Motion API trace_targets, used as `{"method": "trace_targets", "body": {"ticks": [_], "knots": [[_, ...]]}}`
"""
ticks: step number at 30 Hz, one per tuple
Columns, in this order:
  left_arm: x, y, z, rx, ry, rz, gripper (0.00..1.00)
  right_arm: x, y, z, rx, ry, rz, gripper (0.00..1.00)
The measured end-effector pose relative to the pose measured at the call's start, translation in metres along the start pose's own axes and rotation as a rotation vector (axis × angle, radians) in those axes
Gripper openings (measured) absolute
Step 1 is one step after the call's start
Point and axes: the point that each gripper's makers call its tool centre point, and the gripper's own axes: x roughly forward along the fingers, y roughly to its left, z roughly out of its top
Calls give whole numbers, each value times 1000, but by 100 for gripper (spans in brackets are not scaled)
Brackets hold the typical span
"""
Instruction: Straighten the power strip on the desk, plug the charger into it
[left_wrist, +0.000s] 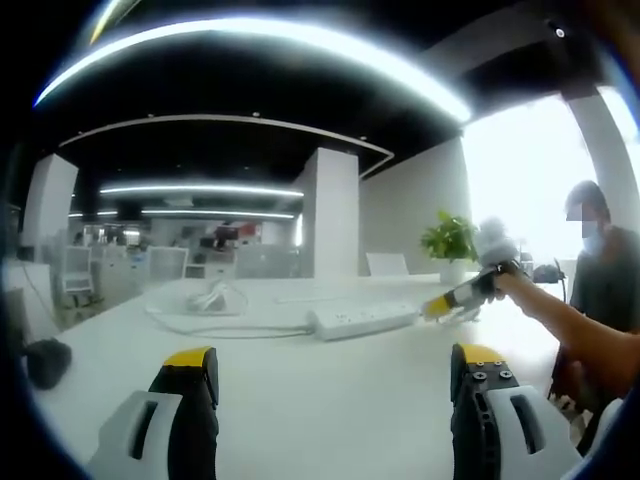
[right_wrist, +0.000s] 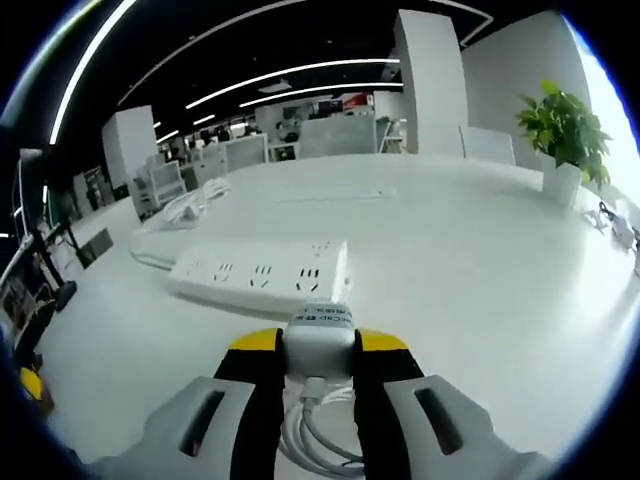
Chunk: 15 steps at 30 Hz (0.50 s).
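- The right hand-held gripper (right_wrist: 318, 352) is clamped on the white charger (right_wrist: 320, 340), its yellow-tipped jaws pressing the block from both sides.
- The charger's white cable (right_wrist: 312, 425) hangs in loops between the jaws, below the block.
- In the right gripper view the charger's front edge sits just beside the near end of the white power strip (right_wrist: 262, 273); whether they touch cannot be told.
- The power strip lies flat on the white worktop (right_wrist: 480, 260), sockets facing up, well in from the edges.
- The strip's own white cord (right_wrist: 165, 222) trails off toward the far side of the worktop, ending in a loose coil.
- The left hand-held gripper (left_wrist: 335, 365) hangs over the near part of the worktop with its jaws wide apart, gripping nothing.
- In the left gripper view the right hand-held gripper reaches the strip's end, held by a person's hand (left_wrist: 515, 285).
- A potted plant (right_wrist: 560, 135) stands near the worktop's far edge.
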Motion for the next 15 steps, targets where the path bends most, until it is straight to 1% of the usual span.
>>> {"method": "trace_targets", "body": {"ticks": [3,6,8,11,15], "knots": [[0,0,1,0,-3,0,99,-3,0,2,-6,25,0,24],[0,-1,2,2,-4,-1,99,-6,1,1,2,81,-4,24],[0,-2,2,2,-6,-3,99,-8,1,4,-6,120,-11,24],[0,-3,3,4,-6,-4,99,-9,4,11,-11,151,-5,24],[-2,-4,4,6,-9,-4,99,-8,7,13,-25,215,-4,24]]}}
